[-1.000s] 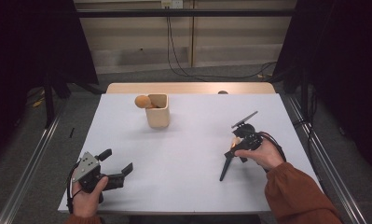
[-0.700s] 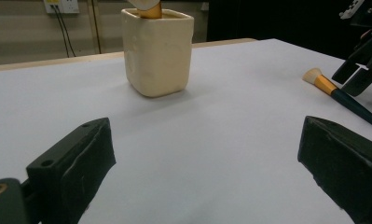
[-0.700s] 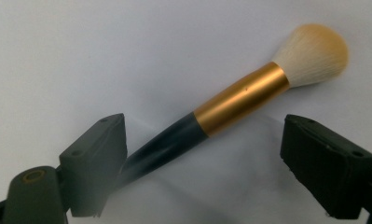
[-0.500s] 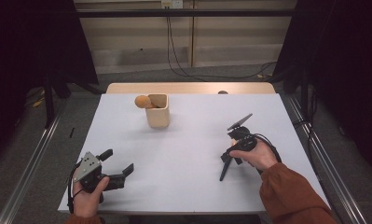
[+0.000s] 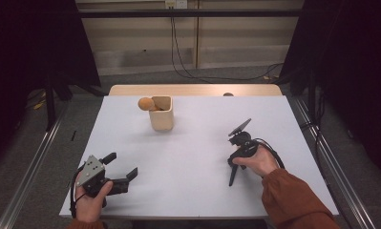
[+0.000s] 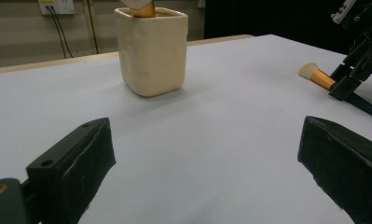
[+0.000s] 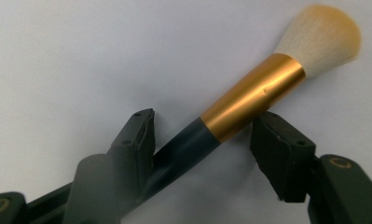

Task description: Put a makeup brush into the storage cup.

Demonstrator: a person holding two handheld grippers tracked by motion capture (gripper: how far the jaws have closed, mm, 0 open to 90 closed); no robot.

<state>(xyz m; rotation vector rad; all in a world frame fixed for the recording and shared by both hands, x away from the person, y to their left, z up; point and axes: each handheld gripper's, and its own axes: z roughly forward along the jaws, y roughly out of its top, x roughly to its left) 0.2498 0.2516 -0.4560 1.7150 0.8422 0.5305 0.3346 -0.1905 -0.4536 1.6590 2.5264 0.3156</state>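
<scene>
The white surface (image 5: 193, 157) carries a cream cup (image 5: 161, 113) toward its far side, with one brush head already poking out of it. Well to the right of that cup and nearer the person, a makeup brush (image 7: 249, 98) lies flat, dark handle and gold ferrule. The right hand-held gripper (image 7: 202, 135) straddles it and its jaws have just been closing; a gap shows at the ferrule side, so I judge the grasp not yet made. The left hand-held gripper (image 5: 114, 172) rests open, near left of the cup. Next, I would say, comes pinching the handle firmly, then lifting it toward the cup.
</scene>
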